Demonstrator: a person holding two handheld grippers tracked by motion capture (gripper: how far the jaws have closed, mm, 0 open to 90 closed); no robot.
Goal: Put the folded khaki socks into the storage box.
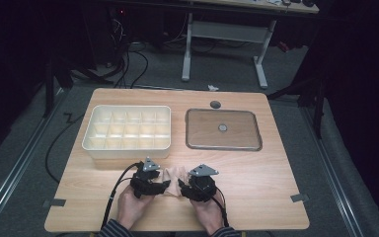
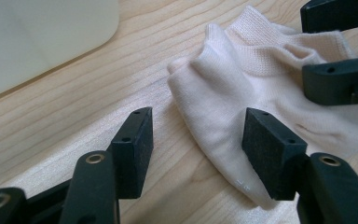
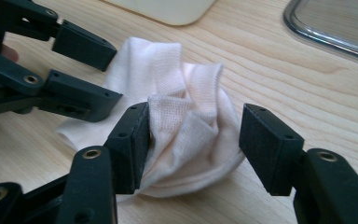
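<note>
A pale pink sock (image 2: 242, 93), crumpled and partly folded, lies on the wooden worktop (image 1: 256, 182) near its front edge, between the two tools and just in front of the white compartment tray (image 1: 127, 129). In the left gripper view, one end of the sock lies between the jaws of the left tool (image 2: 198, 147); the jaws stand apart, one jaw next to the cloth and the other clear of it over bare wood. In the right gripper view, the bunched ribbed cuff end sits between the jaws of the right tool (image 3: 193, 144); these jaws also stand apart, one pad against the fabric, the other with a gap beside it, so the sock is not clamped. In the high view, the tools face each other across the sock, each held in one hand (image 1: 131, 205). A shallow metal tray (image 1: 223, 129) lies farther back, right of the compartment tray.
</note>
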